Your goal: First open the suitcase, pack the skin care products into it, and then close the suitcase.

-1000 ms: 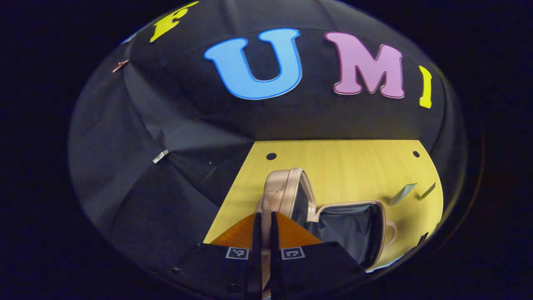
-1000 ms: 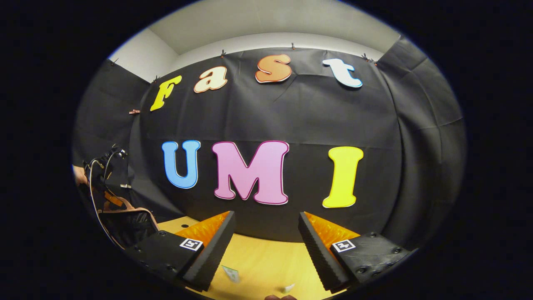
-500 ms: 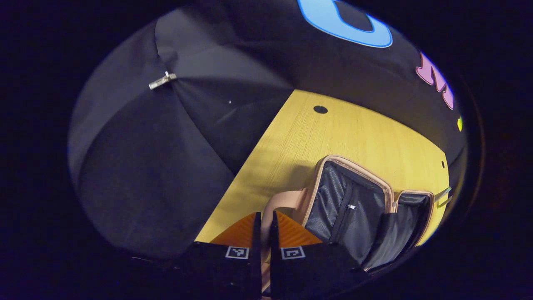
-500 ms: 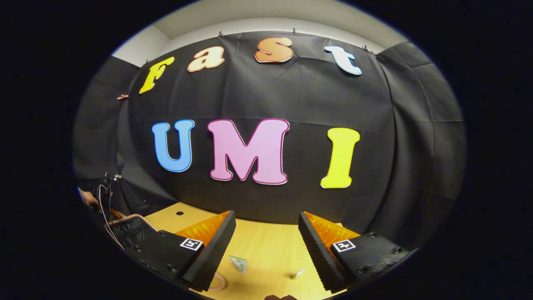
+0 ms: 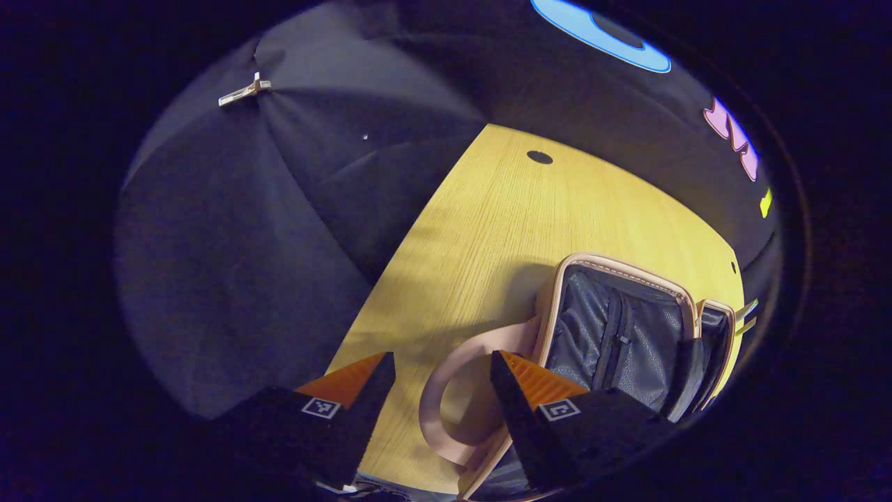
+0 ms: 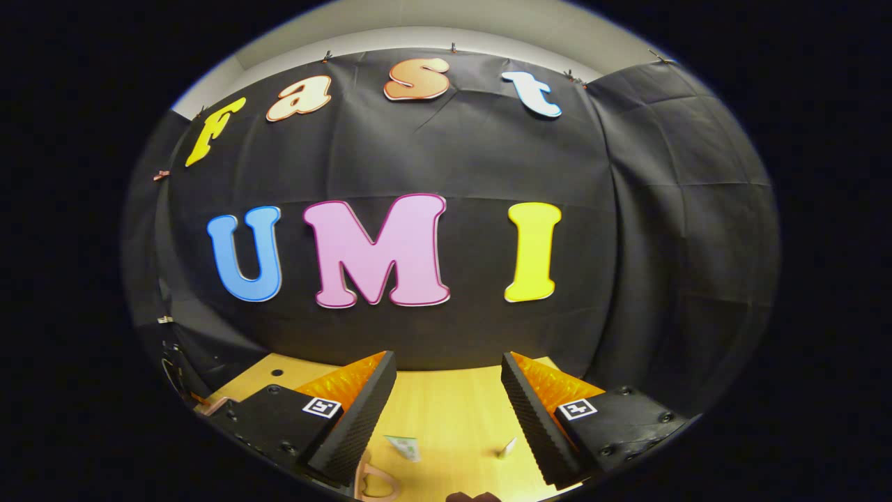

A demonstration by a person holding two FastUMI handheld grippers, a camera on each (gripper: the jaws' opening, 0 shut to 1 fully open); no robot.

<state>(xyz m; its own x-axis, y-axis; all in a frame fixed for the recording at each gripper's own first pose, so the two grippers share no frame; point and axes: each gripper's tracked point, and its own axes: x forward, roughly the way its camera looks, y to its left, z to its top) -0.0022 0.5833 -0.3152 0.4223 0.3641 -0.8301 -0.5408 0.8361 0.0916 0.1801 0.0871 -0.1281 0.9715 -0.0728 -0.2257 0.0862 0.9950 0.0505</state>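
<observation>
The pink suitcase [image 5: 557, 293] lies open on the wooden table [image 5: 502, 223] in the left gripper view, its black zip-lined half [image 5: 613, 335] facing up. Its pink loop handle [image 5: 435, 390] rests on the table between the fingers of my left gripper [image 5: 441, 362], which is open and touches nothing. My right gripper [image 6: 446, 369] is open and hovers above the table. Below it lie two small skin care sachets, a green-white one [image 6: 404, 446] and a smaller one [image 6: 506, 447]. A pink handle [image 6: 376, 481] curves beside my right gripper's left finger.
Black cloth walls close the table's left and far sides. Small dark holes [image 5: 539, 157] mark the tabletop near the back edge. Bare wood stretches behind the suitcase. The suitcase rim [image 6: 209, 404] and cables show at the right gripper view's left edge.
My left gripper has opened and let go of the suitcase handle; the lid half now lies flat on the table. The right gripper has shifted slightly, staying open.
</observation>
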